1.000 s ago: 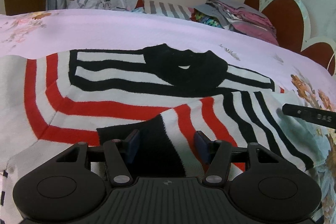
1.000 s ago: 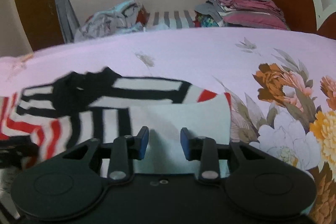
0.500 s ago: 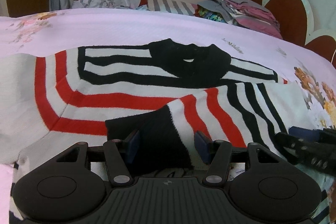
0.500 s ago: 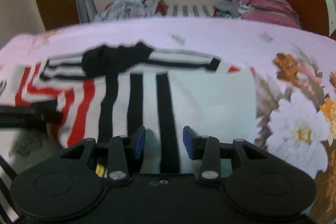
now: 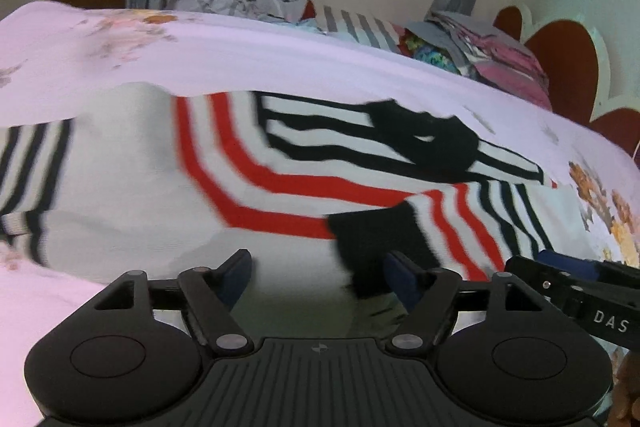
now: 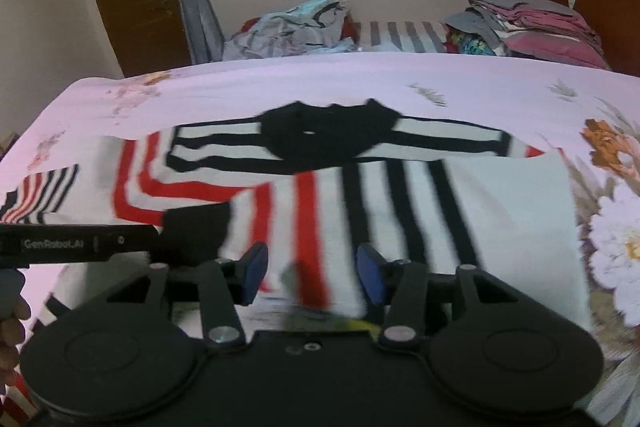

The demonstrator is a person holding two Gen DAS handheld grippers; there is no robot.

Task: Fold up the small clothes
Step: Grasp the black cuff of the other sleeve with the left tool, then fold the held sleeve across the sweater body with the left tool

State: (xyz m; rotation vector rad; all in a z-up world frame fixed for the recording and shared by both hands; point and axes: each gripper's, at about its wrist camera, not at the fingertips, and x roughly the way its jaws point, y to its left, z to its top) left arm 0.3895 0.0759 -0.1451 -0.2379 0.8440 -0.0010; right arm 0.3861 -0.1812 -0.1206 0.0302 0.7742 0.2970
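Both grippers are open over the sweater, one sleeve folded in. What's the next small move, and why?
Probably shift the left gripper leftward to the unfolded sleeve and close on its cuff. The folded sleeve already lies across the sweater. The left gripper and the right gripper are both open and hold nothing. The unfolded sleeve lies spread on the bed, on the left gripper's side.

Sweater (image 6: 320, 179) spread flat on bed (image 6: 480, 87), collar (image 6: 324, 135) toward far edge. One sleeve (image 5: 452, 223) folded across body. Behind bed: loose clothes heap (image 6: 292, 27) left, folded stack (image 6: 536, 23) right (beside headboard (image 6: 604, 3)).
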